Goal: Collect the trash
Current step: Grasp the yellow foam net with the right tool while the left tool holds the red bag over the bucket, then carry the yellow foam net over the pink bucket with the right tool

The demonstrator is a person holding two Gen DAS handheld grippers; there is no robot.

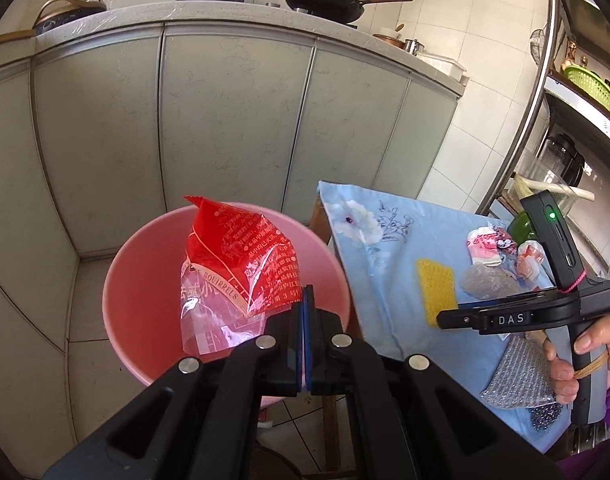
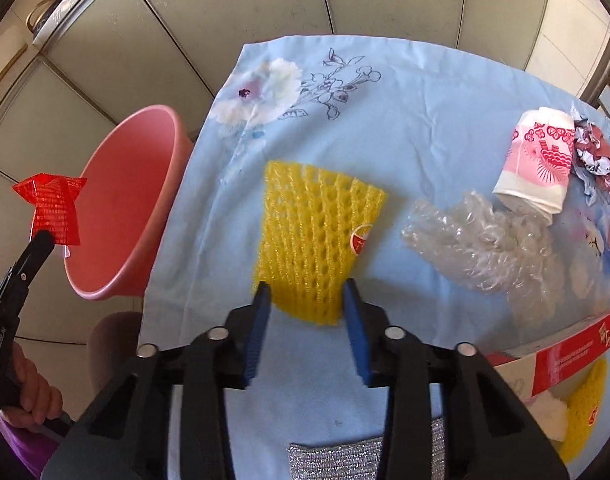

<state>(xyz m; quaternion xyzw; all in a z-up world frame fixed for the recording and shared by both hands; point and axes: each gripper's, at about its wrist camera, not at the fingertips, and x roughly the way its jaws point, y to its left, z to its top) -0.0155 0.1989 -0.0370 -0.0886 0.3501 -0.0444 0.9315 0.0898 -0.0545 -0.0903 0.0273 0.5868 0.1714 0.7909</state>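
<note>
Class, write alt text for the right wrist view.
The right tool straddles the near edge of a yellow foam net on a blue floral cloth. At left, the left tool holds a red wrapper beside a pink bin.

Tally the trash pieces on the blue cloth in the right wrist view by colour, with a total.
Yellow: 2, the foam net and a second net at the lower right.
Clear: 1, the crumpled plastic.
Pink and white: 1, the paper cup.
Silver: 1, the glittery piece.
Total: 5
</note>
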